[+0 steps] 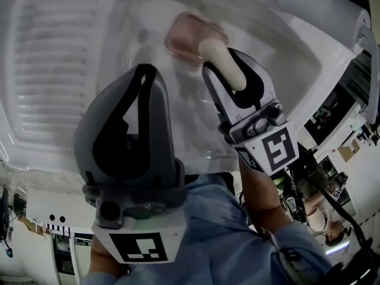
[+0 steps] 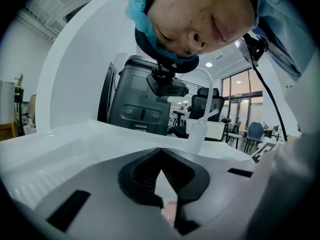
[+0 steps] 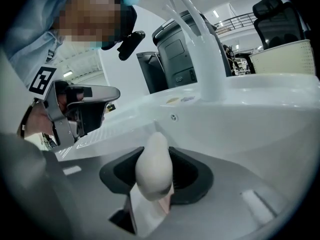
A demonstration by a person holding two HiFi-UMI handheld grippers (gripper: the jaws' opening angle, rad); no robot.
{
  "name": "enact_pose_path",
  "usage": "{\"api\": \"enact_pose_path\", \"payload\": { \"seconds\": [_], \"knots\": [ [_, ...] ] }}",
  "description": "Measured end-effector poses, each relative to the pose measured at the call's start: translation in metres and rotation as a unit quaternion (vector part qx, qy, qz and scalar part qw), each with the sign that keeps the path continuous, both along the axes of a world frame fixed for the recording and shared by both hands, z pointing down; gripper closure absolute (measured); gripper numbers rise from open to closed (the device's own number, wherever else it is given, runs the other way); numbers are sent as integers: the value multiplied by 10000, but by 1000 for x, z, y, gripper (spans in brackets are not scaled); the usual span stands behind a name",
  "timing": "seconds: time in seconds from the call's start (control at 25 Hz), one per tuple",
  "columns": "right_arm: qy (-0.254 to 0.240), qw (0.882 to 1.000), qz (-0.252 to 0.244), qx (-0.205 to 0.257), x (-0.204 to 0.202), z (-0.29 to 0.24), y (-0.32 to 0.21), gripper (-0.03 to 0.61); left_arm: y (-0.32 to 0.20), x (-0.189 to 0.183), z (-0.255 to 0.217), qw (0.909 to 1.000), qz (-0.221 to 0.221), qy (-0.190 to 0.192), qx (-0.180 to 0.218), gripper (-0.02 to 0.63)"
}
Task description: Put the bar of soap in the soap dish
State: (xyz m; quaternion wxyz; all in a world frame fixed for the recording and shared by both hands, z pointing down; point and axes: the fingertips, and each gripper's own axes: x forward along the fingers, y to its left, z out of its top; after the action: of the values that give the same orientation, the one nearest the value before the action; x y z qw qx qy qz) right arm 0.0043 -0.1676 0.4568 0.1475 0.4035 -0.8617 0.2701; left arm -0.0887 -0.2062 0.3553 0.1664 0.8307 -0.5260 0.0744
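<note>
A cream bar of soap [image 1: 222,57] stands on end between the jaws of my right gripper [image 1: 224,70], which is shut on it. It hangs just this side of the pink soap dish [image 1: 185,33], which lies in the white sink. In the right gripper view the bar of soap [image 3: 154,166] fills the gap between the jaws, and a strip of the pink soap dish [image 3: 165,204] shows beneath it. My left gripper [image 1: 147,70] hovers to the left of the dish with its tips together and nothing in them. Its own view shows the left gripper [image 2: 161,151] shut.
The white sink [image 1: 119,46] has a ribbed draining board [image 1: 47,58] on the left. A curved white tap [image 3: 200,59] rises behind the basin, above an overflow hole [image 3: 173,117]. A person's sleeve [image 1: 225,230] shows below the grippers.
</note>
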Motion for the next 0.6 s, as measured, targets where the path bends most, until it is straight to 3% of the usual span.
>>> {"api": "enact_pose_path", "payload": {
  "seconds": [0.6],
  "knots": [
    [335,9984,-179,-424,1,53,1,428,-10,-5,15,9999,-94,39,-119,609]
  ]
}}
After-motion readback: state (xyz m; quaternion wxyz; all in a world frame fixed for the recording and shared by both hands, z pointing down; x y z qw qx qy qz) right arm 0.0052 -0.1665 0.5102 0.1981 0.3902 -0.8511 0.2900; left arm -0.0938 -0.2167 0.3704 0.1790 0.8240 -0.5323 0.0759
